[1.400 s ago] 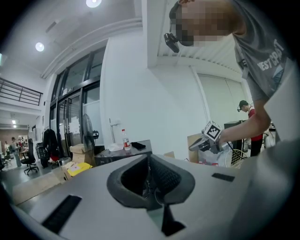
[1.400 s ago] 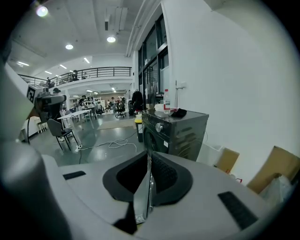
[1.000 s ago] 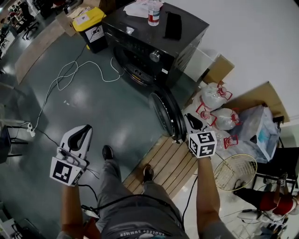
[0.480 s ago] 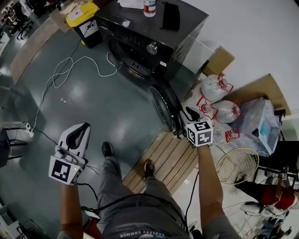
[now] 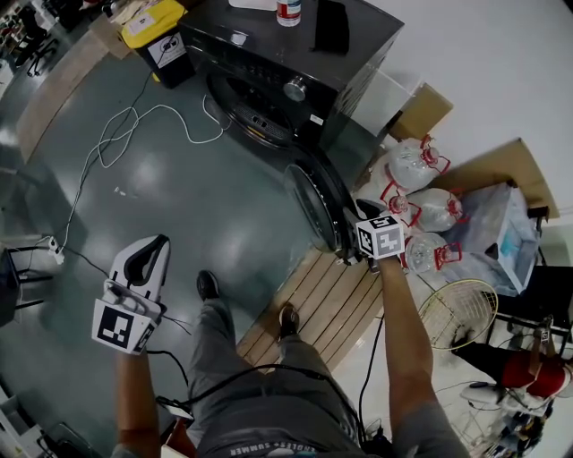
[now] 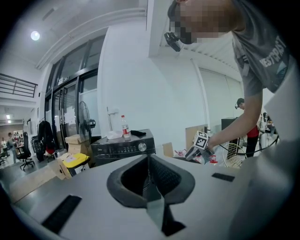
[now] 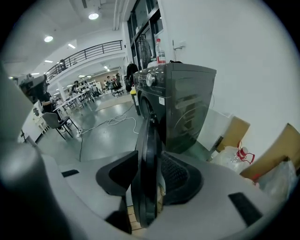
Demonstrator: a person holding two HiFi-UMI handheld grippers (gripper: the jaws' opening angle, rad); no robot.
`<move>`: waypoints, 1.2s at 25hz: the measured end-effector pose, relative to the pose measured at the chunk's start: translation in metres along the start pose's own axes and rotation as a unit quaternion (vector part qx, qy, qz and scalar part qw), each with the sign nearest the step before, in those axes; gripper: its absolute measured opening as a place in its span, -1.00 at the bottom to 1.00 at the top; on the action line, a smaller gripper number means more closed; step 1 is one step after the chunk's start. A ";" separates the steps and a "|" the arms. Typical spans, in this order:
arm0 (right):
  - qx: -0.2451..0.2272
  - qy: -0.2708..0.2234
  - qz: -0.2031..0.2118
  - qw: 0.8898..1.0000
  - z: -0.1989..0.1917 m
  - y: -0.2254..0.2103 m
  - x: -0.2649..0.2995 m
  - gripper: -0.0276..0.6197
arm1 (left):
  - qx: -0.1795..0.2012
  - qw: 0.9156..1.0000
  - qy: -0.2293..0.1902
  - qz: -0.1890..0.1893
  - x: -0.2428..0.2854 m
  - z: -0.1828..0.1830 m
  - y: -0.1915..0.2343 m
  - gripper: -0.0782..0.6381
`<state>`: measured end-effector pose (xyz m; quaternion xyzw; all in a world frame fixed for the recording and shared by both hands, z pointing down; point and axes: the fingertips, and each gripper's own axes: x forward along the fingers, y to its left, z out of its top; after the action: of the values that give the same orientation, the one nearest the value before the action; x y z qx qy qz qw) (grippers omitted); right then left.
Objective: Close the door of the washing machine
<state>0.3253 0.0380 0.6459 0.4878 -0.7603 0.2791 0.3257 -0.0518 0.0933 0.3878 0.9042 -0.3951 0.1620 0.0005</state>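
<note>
The right gripper (image 7: 149,158), its jaws just opened wide, straddles the near edge of the door (image 5: 315,207) without clamping it, apparently ready to push it shut. The left gripper (image 6: 149,159) hangs closed and empty at near left, not needed. The dark, round door stands swung fully out, right of the washing machine (image 5: 295,54) drum opening.

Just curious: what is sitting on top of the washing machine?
A plastic bottle, a flat black item and something white, cut off at the head view's edge. Nothing beneath them shows.
</note>
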 end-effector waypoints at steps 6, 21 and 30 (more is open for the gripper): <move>0.027 0.020 0.022 0.999 -0.006 -0.002 0.009 -0.41 | -0.008 1.000 -0.001 0.003 0.003 -0.003 0.021 -0.70; 0.057 0.061 0.022 0.996 -0.009 0.038 0.012 -0.48 | -0.021 1.000 -0.011 -0.003 0.004 -0.011 0.090 -0.70; 0.093 0.060 -0.014 0.994 -0.007 0.081 0.022 -0.47 | -0.036 0.999 -0.018 -0.010 -0.010 -0.021 0.147 -0.70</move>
<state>0.2448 0.0605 0.6584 0.5093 -0.7029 0.3728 0.3280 -0.1698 0.0017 0.3865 0.9102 -0.3919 0.1313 0.0273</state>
